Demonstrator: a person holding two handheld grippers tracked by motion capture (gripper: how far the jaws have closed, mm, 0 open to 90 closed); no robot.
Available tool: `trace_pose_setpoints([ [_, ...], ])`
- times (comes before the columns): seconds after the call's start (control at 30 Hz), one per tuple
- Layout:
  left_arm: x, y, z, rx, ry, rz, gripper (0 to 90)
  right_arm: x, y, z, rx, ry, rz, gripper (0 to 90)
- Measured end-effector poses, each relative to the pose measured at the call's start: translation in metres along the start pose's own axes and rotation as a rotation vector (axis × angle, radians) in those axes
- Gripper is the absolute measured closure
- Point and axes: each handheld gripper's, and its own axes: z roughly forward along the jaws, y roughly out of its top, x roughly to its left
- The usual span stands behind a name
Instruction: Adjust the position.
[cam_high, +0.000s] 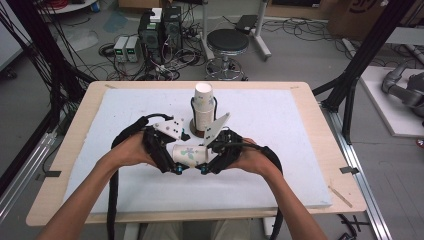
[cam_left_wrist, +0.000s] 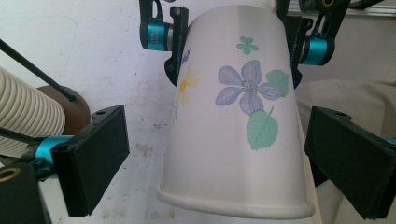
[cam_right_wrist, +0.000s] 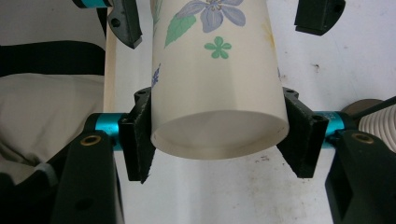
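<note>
Flowered cup: you hold one white paper cup printed with purple flowers and green leaves on its side, just above the white foam board, between your two grippers; whether anything is in it cannot be told.
Right gripper: your right jaws pinch the cup's closed base end, one pad on each side of the wall.
Left gripper: your left jaws stand spread on either side of the cup's rolled rim end, with gaps visible on both sides; they do not touch it.
Stack: a column of ribbed white paper cups stands upright on a round brown base, just behind your grippers; its top cup shows an open mouth, its inside too small to read.
Counts: one flowered cup, one stack, two grippers; the number of cups in the stack cannot be told.
Hidden: the flowered cup's mouth faces away in every view; in the left gripper view the stack is cut off at the frame edge.
</note>
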Motion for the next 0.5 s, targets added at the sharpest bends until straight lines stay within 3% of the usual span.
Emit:
trace_pose_setpoints([
  [0.27,-0.0006,0.0011,-0.0021,-0.038,0.004,-0.016,6.7,0.001,-0.0012,-0.0006,-0.006,0.0,0.004,37.5],
  [0.4,-0.0009,0.0,-0.0046,-0.051,0.013,-0.051,6.7,0.0011,-0.0034,-0.0024,-0.02,-0.001,0.01,37.5],
  [0.47,-0.0015,-0.0012,-0.0059,-0.079,0.015,-0.058,6.7,0.0009,-0.0043,-0.0028,-0.028,-0.001,0.01,37.5],
  [0.5,-0.0025,-0.0049,-0.0086,-0.135,0.017,-0.081,6.7,0.001,-0.006,-0.0035,-0.033,-0.005,0.012,37.5],
])
